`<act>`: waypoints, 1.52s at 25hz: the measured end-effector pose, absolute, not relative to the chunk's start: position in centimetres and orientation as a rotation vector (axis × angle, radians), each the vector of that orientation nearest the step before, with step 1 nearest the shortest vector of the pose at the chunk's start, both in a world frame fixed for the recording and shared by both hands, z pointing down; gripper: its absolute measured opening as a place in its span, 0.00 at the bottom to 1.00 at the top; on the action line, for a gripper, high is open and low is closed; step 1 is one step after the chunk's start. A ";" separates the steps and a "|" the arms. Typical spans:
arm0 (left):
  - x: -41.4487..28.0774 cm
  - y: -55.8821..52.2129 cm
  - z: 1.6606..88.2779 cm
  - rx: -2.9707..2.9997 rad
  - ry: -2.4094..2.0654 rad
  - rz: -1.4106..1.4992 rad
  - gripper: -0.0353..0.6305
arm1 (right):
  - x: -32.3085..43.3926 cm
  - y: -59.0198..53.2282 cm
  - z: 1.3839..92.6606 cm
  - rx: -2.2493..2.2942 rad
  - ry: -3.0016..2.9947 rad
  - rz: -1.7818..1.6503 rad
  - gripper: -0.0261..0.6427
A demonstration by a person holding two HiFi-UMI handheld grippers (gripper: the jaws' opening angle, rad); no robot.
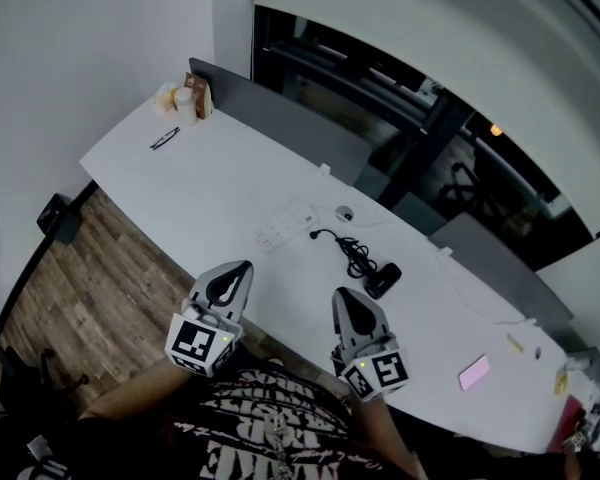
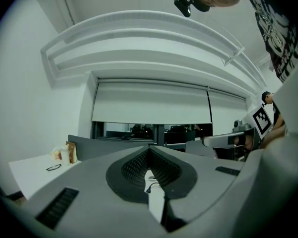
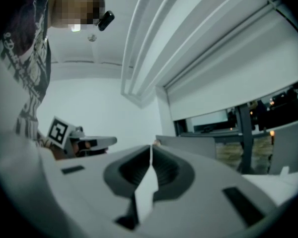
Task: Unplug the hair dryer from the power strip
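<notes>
The hair dryer (image 1: 384,279) lies on its side, black against the white desk (image 1: 220,183), about midway along it and a little to the right of my right tongs (image 1: 337,294). Its cord (image 1: 352,254) is bunched in loose loops just beside it and runs off to the left, ending right at the near end of the white power strip (image 1: 282,227); from up here I cannot tell whether the plug sits in a socket or only lies against the strip. A small round object (image 1: 344,212) rests just behind the cord. My right tongs are closed with the tips pressed together and nothing between them, held level over the near edge of the desk, short of the dryer. My left tongs (image 1: 246,266) are closed and empty too, tips meeting, level beside the right ones and pointing towards the power strip without touching it. Through the hollow behind their tips I can see a bit of the black cord on the desk. Further out, a pair of glasses (image 1: 164,139) lies near the far left end, with a cup and some packets (image 1: 185,98) in the corner against the grey partition (image 1: 280,118), and a pink slip (image 1: 474,372) lies well off to the right. The wooden floor (image 1: 90,278) shows on my left
</notes>
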State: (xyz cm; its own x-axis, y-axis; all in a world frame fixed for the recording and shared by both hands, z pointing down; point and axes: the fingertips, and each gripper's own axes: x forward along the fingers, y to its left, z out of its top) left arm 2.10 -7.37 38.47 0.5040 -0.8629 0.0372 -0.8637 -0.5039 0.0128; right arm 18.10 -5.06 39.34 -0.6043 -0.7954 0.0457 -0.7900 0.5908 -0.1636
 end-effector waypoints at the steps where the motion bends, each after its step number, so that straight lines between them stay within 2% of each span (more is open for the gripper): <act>1: 2.4 -7.4 38.6 2.700 -1.542 0.051 0.09 | 18.4 -5.0 39.6 -1.380 2.768 -0.275 0.09; 26: 2.1 -8.0 41.8 2.669 -1.449 0.352 0.09 | 18.3 -7.2 44.6 -1.354 2.639 -0.513 0.09; 38: 0.6 -15.4 44.5 2.620 -1.362 0.324 0.09 | 18.3 -13.5 49.1 -1.496 2.621 -0.656 0.09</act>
